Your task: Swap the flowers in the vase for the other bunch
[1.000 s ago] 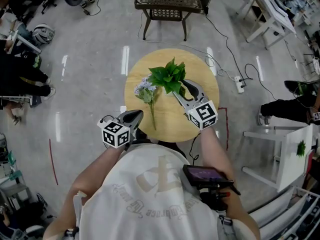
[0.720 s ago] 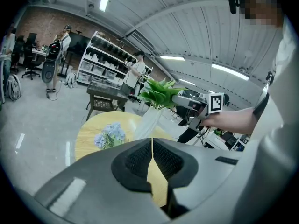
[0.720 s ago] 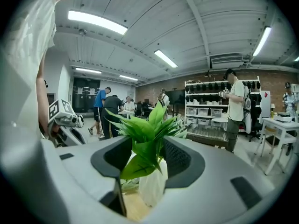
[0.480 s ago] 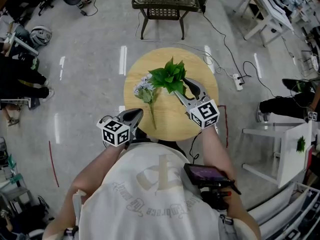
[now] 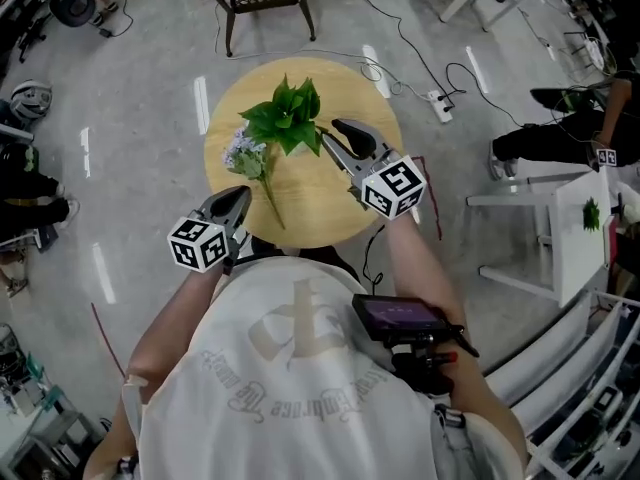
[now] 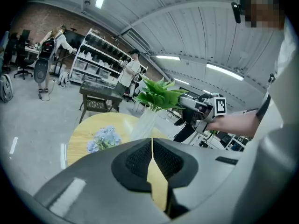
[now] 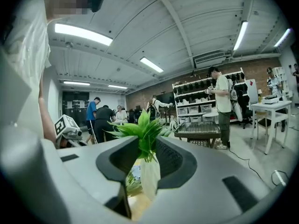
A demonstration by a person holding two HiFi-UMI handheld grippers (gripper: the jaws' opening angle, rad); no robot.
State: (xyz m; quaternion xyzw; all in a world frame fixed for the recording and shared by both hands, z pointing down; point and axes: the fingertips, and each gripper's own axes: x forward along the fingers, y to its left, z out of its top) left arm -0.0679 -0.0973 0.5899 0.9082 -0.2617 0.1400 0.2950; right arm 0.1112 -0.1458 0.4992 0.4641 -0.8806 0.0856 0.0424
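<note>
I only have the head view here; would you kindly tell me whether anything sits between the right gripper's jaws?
Observer: In its own view, the green bunch and the vase show in the gap of the right gripper; its jaws are closing, pads touching neither.
Operator: Thank you. And the left one?
Observer: The left gripper is shut, with nothing between its jaws.
Operator: Is the vase upright?
Observer: Yes; the left gripper view shows it standing on the table, the blue flowers lying beside it.
</note>
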